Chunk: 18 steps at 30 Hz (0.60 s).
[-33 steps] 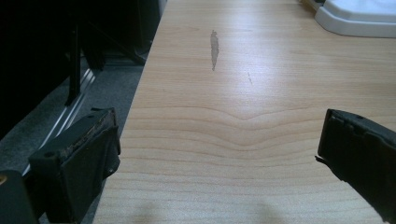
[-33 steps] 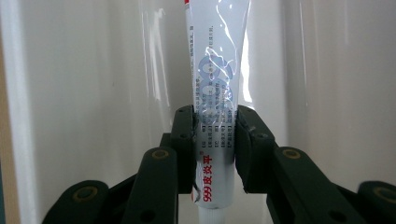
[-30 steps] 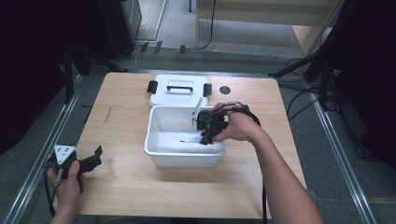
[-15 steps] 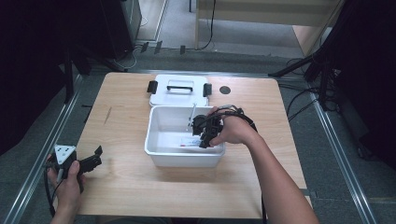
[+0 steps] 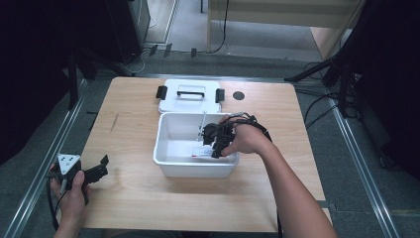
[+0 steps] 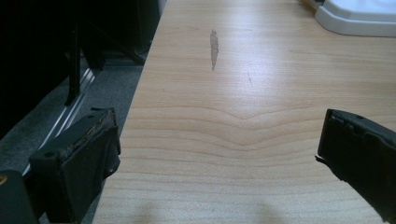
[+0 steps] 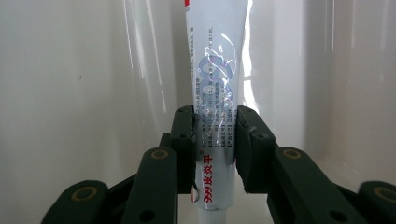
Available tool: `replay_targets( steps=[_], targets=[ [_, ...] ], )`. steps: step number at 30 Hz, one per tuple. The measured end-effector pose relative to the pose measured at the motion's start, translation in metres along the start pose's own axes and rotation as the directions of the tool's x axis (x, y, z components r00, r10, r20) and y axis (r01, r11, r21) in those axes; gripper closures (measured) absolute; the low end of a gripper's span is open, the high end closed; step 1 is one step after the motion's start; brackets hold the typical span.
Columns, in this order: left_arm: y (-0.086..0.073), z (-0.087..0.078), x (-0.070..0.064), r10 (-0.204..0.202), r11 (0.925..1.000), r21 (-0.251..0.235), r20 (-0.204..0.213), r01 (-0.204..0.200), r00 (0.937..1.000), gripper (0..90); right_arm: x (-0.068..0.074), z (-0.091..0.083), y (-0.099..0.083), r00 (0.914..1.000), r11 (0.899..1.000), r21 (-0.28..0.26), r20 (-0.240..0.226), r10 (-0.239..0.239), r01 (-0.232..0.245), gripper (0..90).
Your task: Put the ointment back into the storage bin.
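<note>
Right gripper (image 5: 214, 144) inside white bin (image 5: 168, 161), jaws clamped on white tube (image 7: 215, 93). Left gripper (image 5: 101, 167) rests at near-left table (image 5: 138, 198) edge, jaws wide apart, holding nothing.

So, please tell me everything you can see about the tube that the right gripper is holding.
The tube is a slim, soft-looking squeeze tube, white with a glossy silvery sheen, bluish printing, small text and red characters near its white cap end. The right gripper is shut on its lower body, one black pad on each side, so it runs straight along the jaws. It is held inside the white plastic bin, whose walls surround it. In the high view it is mostly hidden; whether it touches the bin floor cannot be told.
</note>
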<state>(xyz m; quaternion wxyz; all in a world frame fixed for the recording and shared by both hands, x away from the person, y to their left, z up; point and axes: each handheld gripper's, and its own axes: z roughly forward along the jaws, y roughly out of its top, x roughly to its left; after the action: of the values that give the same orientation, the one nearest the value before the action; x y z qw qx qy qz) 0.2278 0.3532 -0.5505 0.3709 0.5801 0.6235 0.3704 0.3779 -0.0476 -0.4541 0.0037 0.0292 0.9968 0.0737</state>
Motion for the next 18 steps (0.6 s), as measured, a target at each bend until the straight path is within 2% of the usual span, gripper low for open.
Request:
replay_targets(
  steps=[7, 18],
  targets=[
    [0.0000, 0.0001, 0.0000, -0.001, 1.0000, 0.000, 0.000, 0.001, 1.0000, 0.0, 0.0002, 0.0044, 0.0019, 1.0000, 1.000, 0.024, 0.001, 0.000, 0.000, 71.8],
    [0.0001, 0.0000, 0.0002, -0.001, 1.0000, 0.002, 0.002, 0.001, 1.0000, 0.0, -0.0005, 0.0057, 0.0017, 1.0000, 1.000, 0.026, -0.005, -0.003, 0.003, 71.9]
  ],
)
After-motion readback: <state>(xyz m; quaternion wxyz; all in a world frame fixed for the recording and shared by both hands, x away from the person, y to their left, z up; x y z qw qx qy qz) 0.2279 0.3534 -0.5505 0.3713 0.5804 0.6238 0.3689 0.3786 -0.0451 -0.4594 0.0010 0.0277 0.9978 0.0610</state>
